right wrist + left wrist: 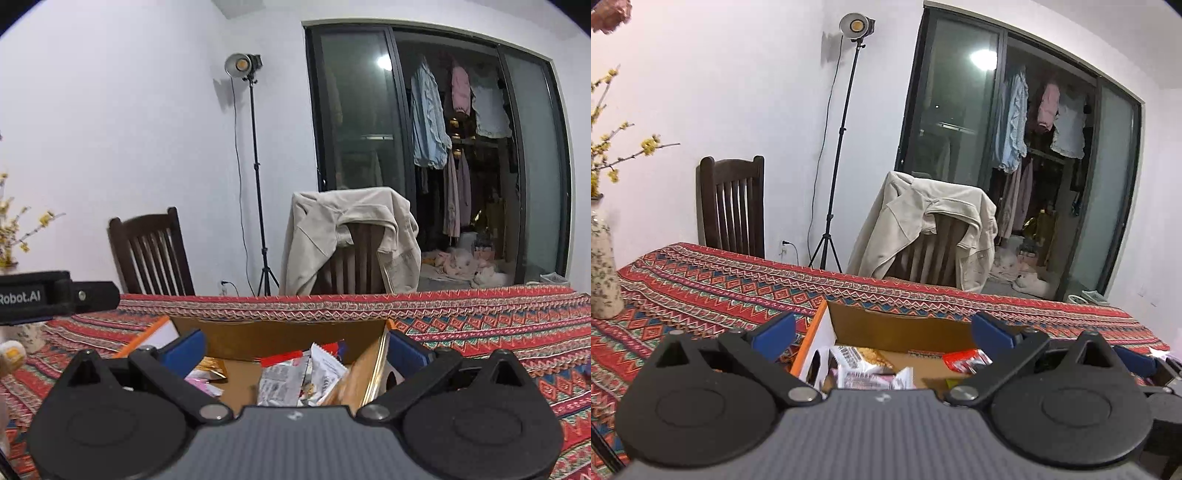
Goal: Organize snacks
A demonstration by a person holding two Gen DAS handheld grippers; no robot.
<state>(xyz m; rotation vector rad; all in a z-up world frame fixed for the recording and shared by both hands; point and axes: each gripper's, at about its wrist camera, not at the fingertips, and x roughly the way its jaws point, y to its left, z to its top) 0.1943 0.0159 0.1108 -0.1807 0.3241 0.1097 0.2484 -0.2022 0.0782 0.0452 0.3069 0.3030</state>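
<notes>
Both tongs, left (882, 334) and right (295, 350), released and empty over the box (905, 326) on the counter (701, 280); snacks (291, 376) heaped loose inside, so a careless reach may snag wrappers.

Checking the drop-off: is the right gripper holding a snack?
No, the right gripper stands open and empty above the snack packets in the cardboard box.

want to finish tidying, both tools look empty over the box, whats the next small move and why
Probably pull both back. The left tool and right tool are open and empty over the cardboard box, where snack packets already lie.
</notes>
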